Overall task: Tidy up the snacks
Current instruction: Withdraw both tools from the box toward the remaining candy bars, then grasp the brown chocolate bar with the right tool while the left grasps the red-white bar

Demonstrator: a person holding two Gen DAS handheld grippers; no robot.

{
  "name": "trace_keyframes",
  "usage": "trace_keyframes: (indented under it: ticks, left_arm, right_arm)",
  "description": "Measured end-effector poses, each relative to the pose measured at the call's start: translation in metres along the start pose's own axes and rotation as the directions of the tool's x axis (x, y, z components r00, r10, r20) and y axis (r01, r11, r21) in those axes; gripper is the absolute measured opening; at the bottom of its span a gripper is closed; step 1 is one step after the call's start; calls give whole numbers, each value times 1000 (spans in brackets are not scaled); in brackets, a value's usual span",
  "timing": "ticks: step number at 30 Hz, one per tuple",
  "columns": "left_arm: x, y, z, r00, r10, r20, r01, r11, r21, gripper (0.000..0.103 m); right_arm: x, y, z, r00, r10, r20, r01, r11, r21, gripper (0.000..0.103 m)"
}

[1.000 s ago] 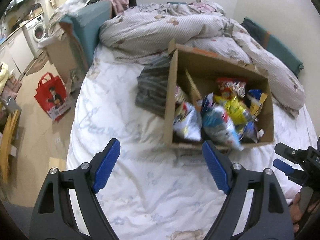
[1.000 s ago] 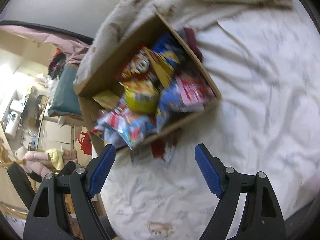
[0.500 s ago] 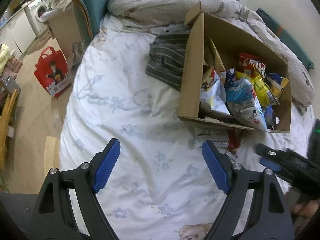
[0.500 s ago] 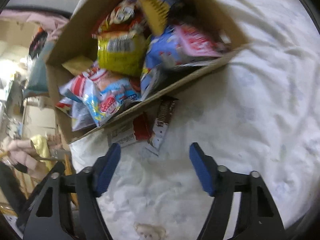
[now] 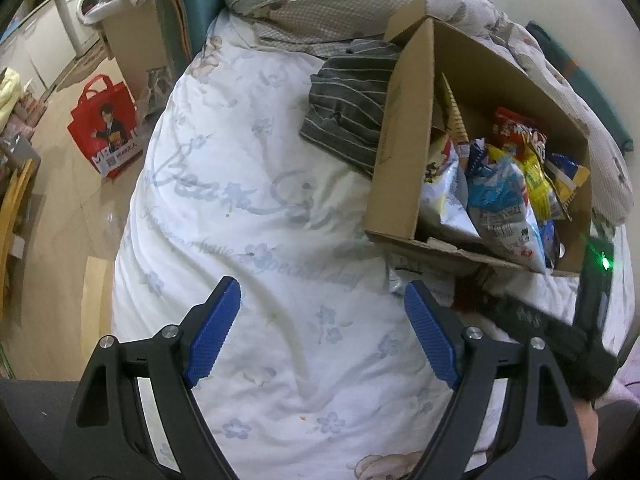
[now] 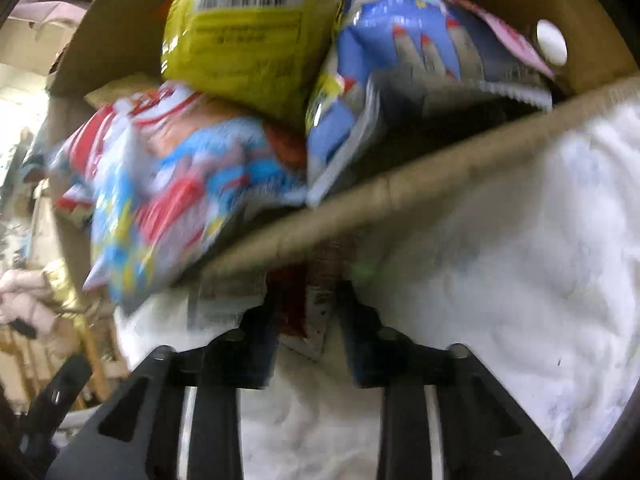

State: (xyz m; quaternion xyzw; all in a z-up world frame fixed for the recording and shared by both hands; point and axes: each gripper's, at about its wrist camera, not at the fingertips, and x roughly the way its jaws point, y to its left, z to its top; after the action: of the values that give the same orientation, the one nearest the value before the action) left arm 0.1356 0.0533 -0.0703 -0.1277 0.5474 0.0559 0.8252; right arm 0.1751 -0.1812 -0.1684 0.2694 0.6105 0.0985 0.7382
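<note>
A cardboard box (image 5: 400,152) full of several snack bags lies on the white bed sheet (image 5: 248,208). A blue bag (image 5: 500,208) and a yellow bag (image 5: 538,184) stick out of it. My left gripper (image 5: 320,332) is open and empty over the sheet, left of the box. My right gripper (image 6: 306,320) is at the box's front edge (image 6: 400,192), its fingers narrowed around a red and brown snack packet (image 6: 294,304) lying on the sheet; the view is blurred. The right gripper also shows in the left wrist view (image 5: 520,312).
A striped grey cloth (image 5: 352,112) lies beside the box. A crumpled quilt (image 5: 340,4) is behind it. A red shopping bag (image 5: 106,124) stands on the floor left of the bed. Another flat packet (image 6: 220,300) lies under the box edge.
My right gripper has moved in close to the box's front edge and its fingers have closed in around the packet. The left gripper has drifted slightly nearer the bed, still open.
</note>
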Motion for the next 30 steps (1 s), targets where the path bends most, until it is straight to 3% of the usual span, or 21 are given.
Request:
trace_keyframes:
  ticks: [1,2,8,11,14,16,20,23,26,30]
  left_arm:
    - [1,2,1,1000,-2,-6,1,1000,-12,82]
    - [2,3,2,1000,-2,-10,1,1000,-20,82]
    - [5,9,1,1000,5,-28,-6,999,-54,82]
    - [16,8,-7,997,21,-79,-24,999,-42,82]
    - [31,2,-20,984,-19,-179,13,999,-33,82]
    - [44,-10,-31,966,-29,-255,37,999,25,82]
    - [56,-22,-43,957,8,-290,25,993,112,82]
    - [64,-24,-48,950,15,-312,22,993,115,82]
    - [75,-33,-55,942,37,-335,17,988,156,82]
    - [77,-49,-60,950,71,-304,5,970,242,82]
  right_arm:
    - [-3,2,-5,1000,15,-16,-15,1000,-18,25]
    - [-6,6,-12,999,14,-29,-16,999,-40,17]
    - [-21,18,-62,986,51,-161,-66,994,-91,17]
    - [-32,16,-82,983,49,-178,-69,992,-106,17]
    - [-38,12,-81,986,60,-153,-74,994,-84,17]
    - [-37,1,-75,986,57,-154,-66,997,-50,21]
    - [-26,-22,-64,985,37,-166,-30,999,45,22]
    - [-22,-29,-58,986,54,-157,-40,995,93,28]
    - [-16,-30,-51,987,74,-142,-58,992,115,50]
    - [-17,-31,-46,991,75,-112,-62,991,121,50]
